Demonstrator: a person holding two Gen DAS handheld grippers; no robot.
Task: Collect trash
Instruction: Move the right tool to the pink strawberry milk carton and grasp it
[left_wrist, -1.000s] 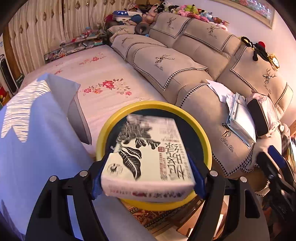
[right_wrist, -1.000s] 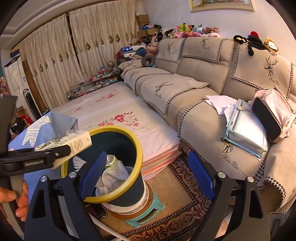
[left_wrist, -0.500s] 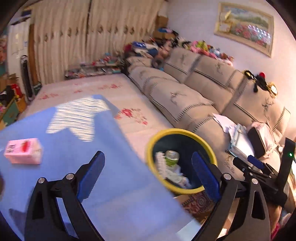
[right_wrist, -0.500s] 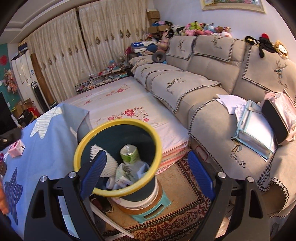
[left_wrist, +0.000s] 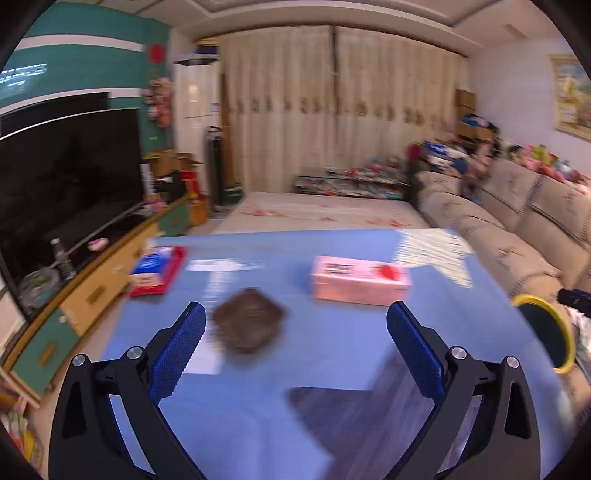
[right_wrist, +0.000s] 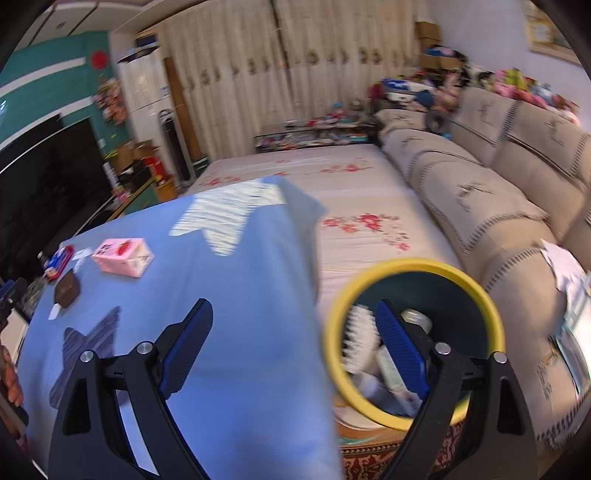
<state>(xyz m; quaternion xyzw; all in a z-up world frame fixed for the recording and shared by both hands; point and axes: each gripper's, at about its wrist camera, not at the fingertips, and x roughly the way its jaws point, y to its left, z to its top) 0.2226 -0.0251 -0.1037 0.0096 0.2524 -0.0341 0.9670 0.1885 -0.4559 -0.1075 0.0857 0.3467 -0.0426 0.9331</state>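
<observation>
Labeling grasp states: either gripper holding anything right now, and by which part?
Nothing held. Left gripper is open and empty, jaws just opened wider; right gripper is open and empty.

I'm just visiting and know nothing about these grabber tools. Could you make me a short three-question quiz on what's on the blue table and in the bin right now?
1. True or false: the left gripper holds a box.
2. Which lies nearest the left gripper: (a) pink box, (b) dark brown piece, (c) red and blue packet?
3. What colour is the bin rim?

Key:
1. False; its jaws have just been opening and nothing is between them.
2. b.
3. Yellow.
</observation>
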